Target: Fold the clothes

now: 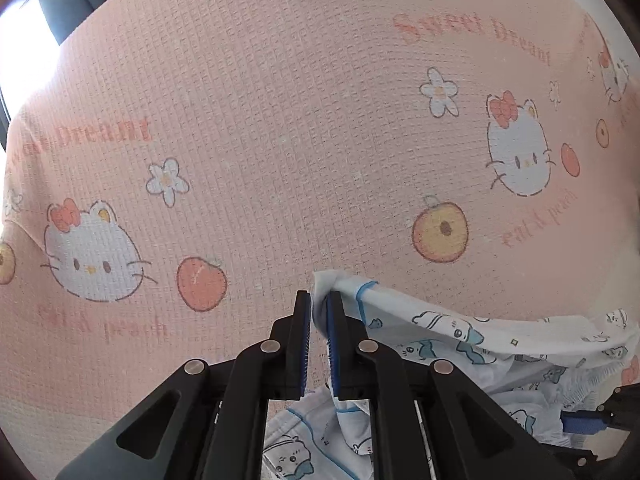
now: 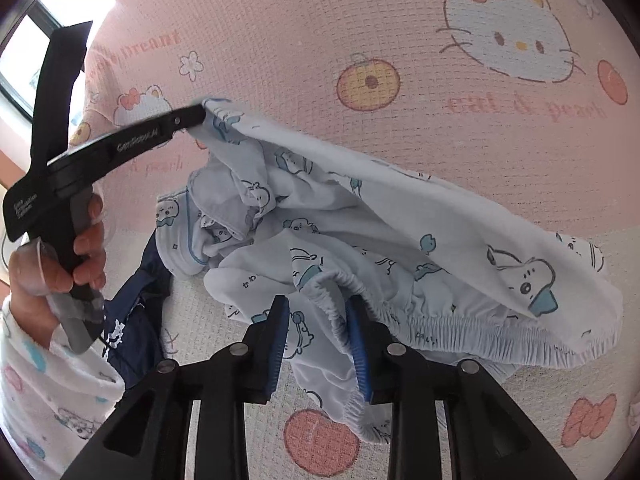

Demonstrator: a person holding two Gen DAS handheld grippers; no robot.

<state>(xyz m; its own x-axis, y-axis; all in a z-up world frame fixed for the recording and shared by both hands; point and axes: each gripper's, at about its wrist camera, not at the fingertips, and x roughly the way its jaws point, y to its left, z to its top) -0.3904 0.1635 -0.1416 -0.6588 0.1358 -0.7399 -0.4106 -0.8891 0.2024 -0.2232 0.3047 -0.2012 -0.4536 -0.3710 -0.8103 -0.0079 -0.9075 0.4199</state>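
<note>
The left tongs [image 2: 202,114] pinch a corner of the white cotton shorts with blue cartoon animals [image 2: 360,216], lifting them above the pink waffle blanket with cat pictures [image 1: 280,120]. The right tongs [image 2: 318,312] are spread apart around the stretchy waistband.

blanket [image 1: 280,120]: "Sweet Dream" at 1 o'clock, "eat & peach" at 3 | left gripper [image 2: 200,114] arm: brand print, unreadable
</note>
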